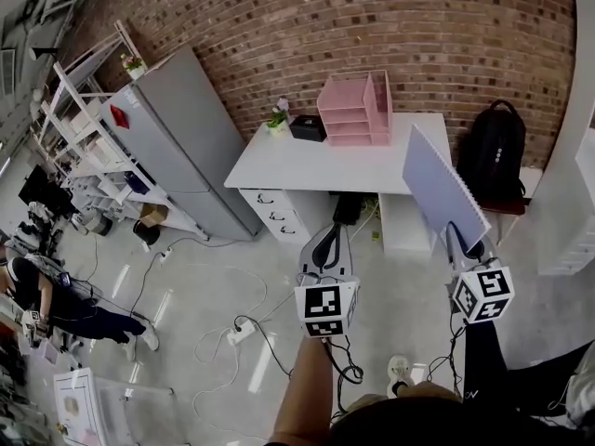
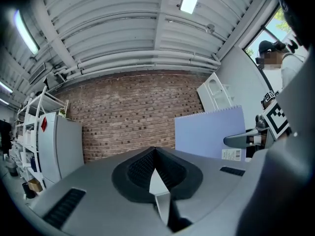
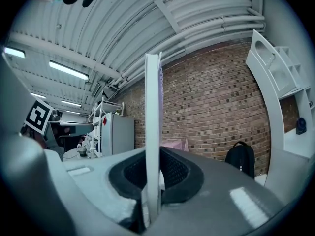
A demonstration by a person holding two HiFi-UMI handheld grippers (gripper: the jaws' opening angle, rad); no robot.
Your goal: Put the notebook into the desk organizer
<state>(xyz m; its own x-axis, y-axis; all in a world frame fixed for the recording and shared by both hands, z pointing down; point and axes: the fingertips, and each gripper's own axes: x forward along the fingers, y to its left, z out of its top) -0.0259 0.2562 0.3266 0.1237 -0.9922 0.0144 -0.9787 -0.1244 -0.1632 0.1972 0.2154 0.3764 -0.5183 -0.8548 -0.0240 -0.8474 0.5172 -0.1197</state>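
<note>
The lilac spiral notebook (image 1: 441, 186) stands upright on its edge in my right gripper (image 1: 461, 238), which is shut on its lower edge. In the right gripper view the notebook (image 3: 152, 102) shows edge-on, rising from between the pads. The pink desk organizer (image 1: 355, 110) stands at the back of the white desk (image 1: 307, 167), well ahead of both grippers. My left gripper (image 1: 325, 238) is held level beside the right one, shut with nothing in it. In the left gripper view the notebook (image 2: 209, 131) shows at the right.
A black backpack (image 1: 493, 151) leans to the right of the desk. On the desk are a small potted plant (image 1: 276, 119) and a black box (image 1: 307, 128). A grey cabinet (image 1: 177, 137) and white shelves stand at the left. Cables and a power strip (image 1: 240, 333) lie on the floor.
</note>
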